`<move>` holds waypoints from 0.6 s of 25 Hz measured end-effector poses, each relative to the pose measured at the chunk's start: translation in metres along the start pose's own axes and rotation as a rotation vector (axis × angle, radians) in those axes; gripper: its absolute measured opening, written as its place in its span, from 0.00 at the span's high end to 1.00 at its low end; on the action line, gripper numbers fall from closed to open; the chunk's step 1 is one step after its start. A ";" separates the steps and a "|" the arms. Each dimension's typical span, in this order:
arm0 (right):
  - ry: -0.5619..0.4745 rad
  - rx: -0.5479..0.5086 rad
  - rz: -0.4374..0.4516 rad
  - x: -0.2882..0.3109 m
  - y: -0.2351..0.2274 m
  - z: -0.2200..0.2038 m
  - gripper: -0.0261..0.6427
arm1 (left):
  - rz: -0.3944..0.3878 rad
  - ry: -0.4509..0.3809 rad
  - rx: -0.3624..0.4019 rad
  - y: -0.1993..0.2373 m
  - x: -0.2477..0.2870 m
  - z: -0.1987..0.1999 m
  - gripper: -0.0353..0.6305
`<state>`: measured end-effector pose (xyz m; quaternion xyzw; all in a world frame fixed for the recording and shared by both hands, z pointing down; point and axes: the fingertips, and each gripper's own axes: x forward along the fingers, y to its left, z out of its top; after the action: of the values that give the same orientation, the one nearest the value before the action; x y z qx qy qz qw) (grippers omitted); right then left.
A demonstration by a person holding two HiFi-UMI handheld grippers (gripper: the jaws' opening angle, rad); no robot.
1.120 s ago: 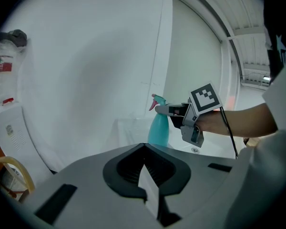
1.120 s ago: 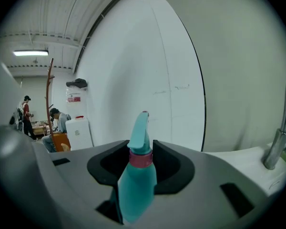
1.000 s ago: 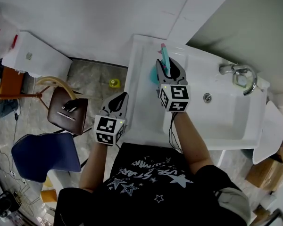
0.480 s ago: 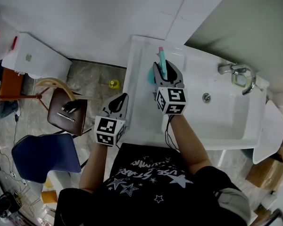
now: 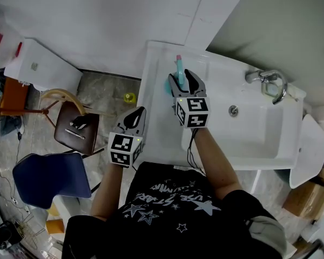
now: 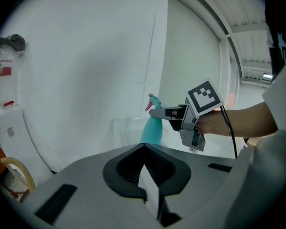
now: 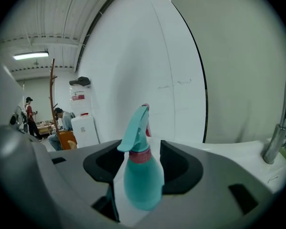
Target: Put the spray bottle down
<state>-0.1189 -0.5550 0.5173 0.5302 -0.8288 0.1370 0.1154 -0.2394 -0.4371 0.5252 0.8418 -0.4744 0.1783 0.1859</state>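
- The spray bottle (image 5: 177, 68) is parked upright on the flat left ledge of the white sink (image 5: 248, 139), up near the wall.
- The right gripper (image 5: 182, 77) is held right around it. Its jaws have just been let out wide, with the teal bottle between them but pretty much let go of, not squeezed.
- The left gripper (image 5: 138, 114) is kept off to the side over the sink's front-left edge, with its jaws closed together and nothing caught in them.
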 end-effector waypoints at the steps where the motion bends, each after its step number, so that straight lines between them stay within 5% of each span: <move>1: 0.002 -0.005 0.004 -0.004 0.000 0.000 0.61 | 0.004 -0.002 0.007 -0.002 -0.002 0.000 0.92; 15: -0.072 -0.045 0.001 -0.120 -0.026 0.022 0.62 | 0.082 -0.106 0.036 -0.068 -0.048 0.031 0.92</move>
<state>-0.0470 -0.4716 0.4586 0.5314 -0.8356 0.0993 0.0973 -0.1998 -0.3842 0.4659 0.8330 -0.5145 0.1497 0.1379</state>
